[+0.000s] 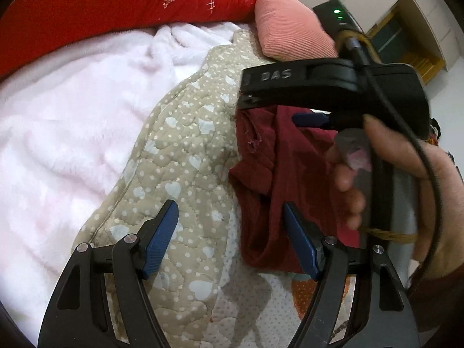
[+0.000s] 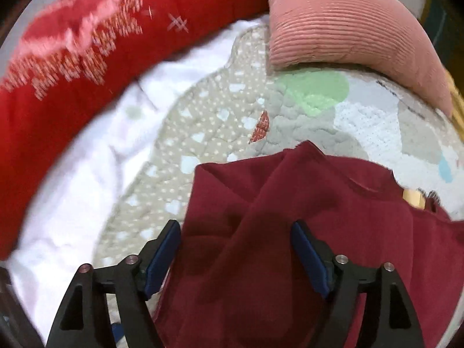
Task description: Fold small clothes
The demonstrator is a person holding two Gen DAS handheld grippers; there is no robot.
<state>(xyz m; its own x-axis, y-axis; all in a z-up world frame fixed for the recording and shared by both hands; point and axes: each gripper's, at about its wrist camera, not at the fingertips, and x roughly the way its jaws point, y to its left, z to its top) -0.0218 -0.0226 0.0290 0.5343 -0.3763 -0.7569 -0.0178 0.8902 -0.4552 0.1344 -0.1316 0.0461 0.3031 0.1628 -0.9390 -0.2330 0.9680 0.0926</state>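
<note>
Raised letters, seemingly "DAS", on the right tool (image 1: 311,119) black body

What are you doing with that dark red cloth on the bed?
A person is folding a small dark red garment on a quilted bedspread. The right hand-held gripper is open, with the garment bunched between its fingers. The left hand-held gripper is open too, beside the garment and holding nothing. The garment is crumpled, not yet folded.

bedroom: quilt (image 1: 185,150), pillow (image 2: 342,20), blanket (image 1: 72,133)
</note>
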